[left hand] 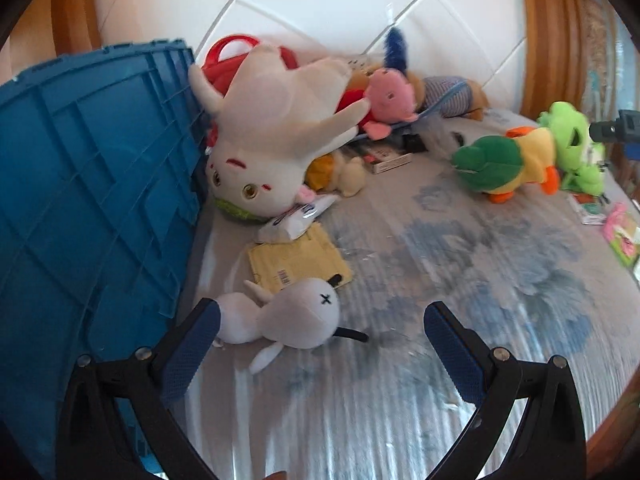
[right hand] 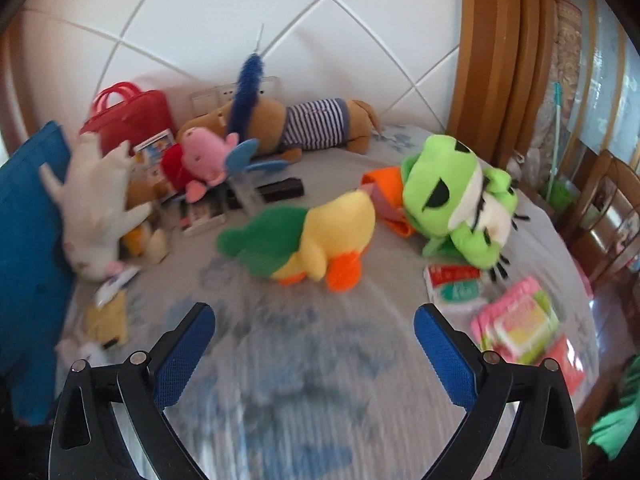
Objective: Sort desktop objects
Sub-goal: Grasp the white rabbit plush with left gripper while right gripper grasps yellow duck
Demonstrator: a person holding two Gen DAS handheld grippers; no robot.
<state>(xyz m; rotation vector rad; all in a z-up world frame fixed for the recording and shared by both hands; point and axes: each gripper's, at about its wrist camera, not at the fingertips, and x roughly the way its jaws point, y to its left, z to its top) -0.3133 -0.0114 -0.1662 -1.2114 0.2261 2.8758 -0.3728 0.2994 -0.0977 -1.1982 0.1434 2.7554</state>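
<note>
Plush toys scattered over the cloth-covered surface point(left hand: 460, 264). Left hand-held gripper point(left hand: 322, 344) spread wide, holding nothing; small white rabbit plush point(left hand: 288, 320) lies just beyond its left finger, near the blue crate point(left hand: 88, 184) at left. Right hand-held gripper point(right hand: 314, 344) likewise wide open and empty, with the green-and-yellow duck plush point(right hand: 312, 236) beyond it and the green frog plush point(right hand: 456, 204) further right.

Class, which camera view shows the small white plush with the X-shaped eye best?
The left wrist view: the small white plush lies sharp and whole just ahead of the open left claw. The right wrist view shows only a blurred white patch at its left edge.
</note>
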